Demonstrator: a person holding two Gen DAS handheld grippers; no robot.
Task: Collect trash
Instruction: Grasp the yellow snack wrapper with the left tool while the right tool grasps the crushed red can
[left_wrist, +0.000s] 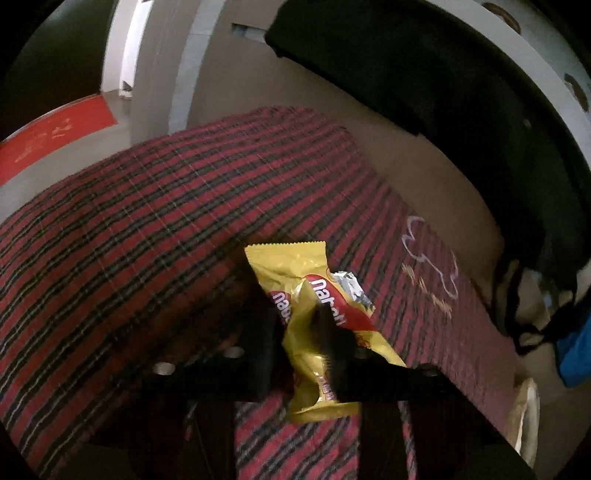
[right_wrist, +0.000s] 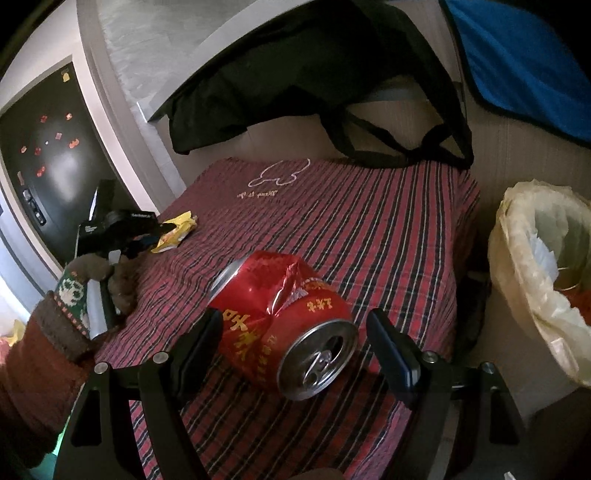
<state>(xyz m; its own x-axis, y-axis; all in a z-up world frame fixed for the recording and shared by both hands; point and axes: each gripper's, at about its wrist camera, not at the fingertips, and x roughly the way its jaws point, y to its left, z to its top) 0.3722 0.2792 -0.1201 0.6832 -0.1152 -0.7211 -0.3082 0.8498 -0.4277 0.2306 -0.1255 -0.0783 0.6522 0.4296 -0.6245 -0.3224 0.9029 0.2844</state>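
The left gripper (left_wrist: 310, 332) has its fingers closed on a yellow wrapper (left_wrist: 314, 314), pinched near the middle of the packet, lifted clear above the striped cloth (left_wrist: 147, 221); both ends of the wrapper hang free and a torn foil corner sticks out at its right. The right gripper (right_wrist: 295, 332) has its fingers set wide on either side of a crushed red can (right_wrist: 284, 314), which lies on its side on the cloth, open end toward the camera; neither finger appears to touch it. A lined bin (right_wrist: 535, 280) stands right of the cloth, near its edge, with rubbish already inside; a black bag (right_wrist: 314, 85) hangs over the far end.

Risks, as judged: the wrapper is slick and thinly gripped, so a quick swing could let it slip out; the can is dented and round, so uneven closing could roll it toward the near edge or squeeze it out of the fingers; the can may hold dregs, which would spill onto the cloth if tipped mouth-down; the bin's loose liner could snag a finger on release.
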